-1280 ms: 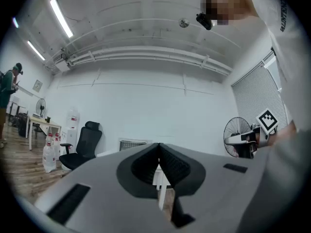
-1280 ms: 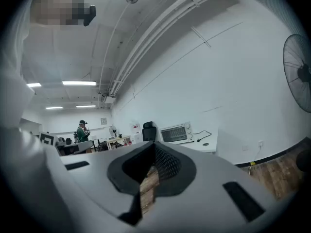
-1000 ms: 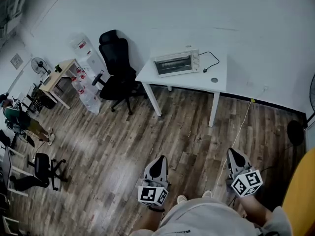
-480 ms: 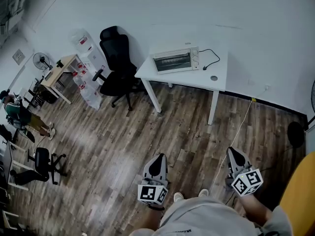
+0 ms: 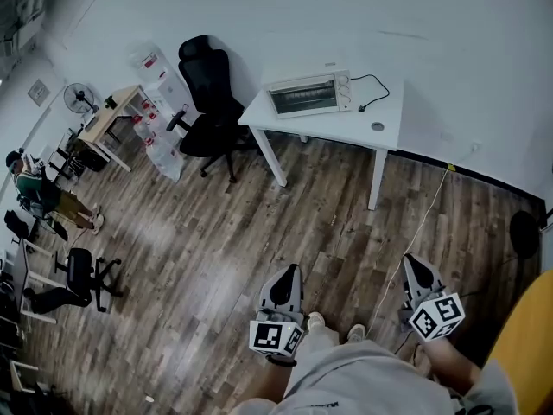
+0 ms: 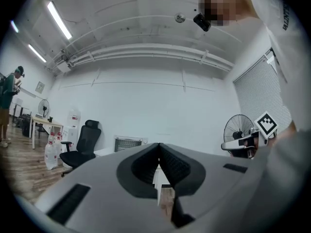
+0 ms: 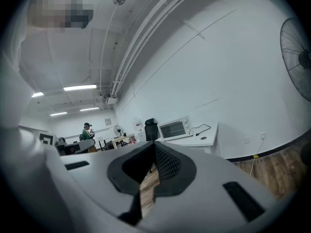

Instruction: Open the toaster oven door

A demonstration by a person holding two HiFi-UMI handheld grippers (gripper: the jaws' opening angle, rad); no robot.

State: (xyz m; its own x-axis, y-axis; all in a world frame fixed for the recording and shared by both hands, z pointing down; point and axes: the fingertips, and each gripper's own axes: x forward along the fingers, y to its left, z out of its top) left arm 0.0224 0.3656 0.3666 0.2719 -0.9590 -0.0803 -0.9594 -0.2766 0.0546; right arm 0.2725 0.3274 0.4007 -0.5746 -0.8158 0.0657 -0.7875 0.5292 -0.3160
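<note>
A silver toaster oven (image 5: 308, 94) with its glass door closed stands on a white table (image 5: 346, 131) against the far wall. It also shows small in the left gripper view as the toaster oven (image 6: 129, 142) and in the right gripper view as the toaster oven (image 7: 175, 128). My left gripper (image 5: 288, 277) hangs low near my body, far from the table, jaws shut and empty. My right gripper (image 5: 414, 266) is held the same way on the right, its jaws also shut with nothing in them. Both tips meet in the gripper views, left gripper (image 6: 159, 147) and right gripper (image 7: 154, 145).
A black office chair (image 5: 211, 111) stands left of the table. A black cord (image 5: 375, 89) lies behind the oven, and a yellow-white cable (image 5: 422, 223) runs across the wood floor. A standing fan (image 6: 239, 130) is at the right. A person (image 5: 39, 195), desks and chairs are far left.
The head view has shifted slightly: table and oven sit a little higher and to the right, and both grippers lie lower in the frame. Their jaws stay shut.
</note>
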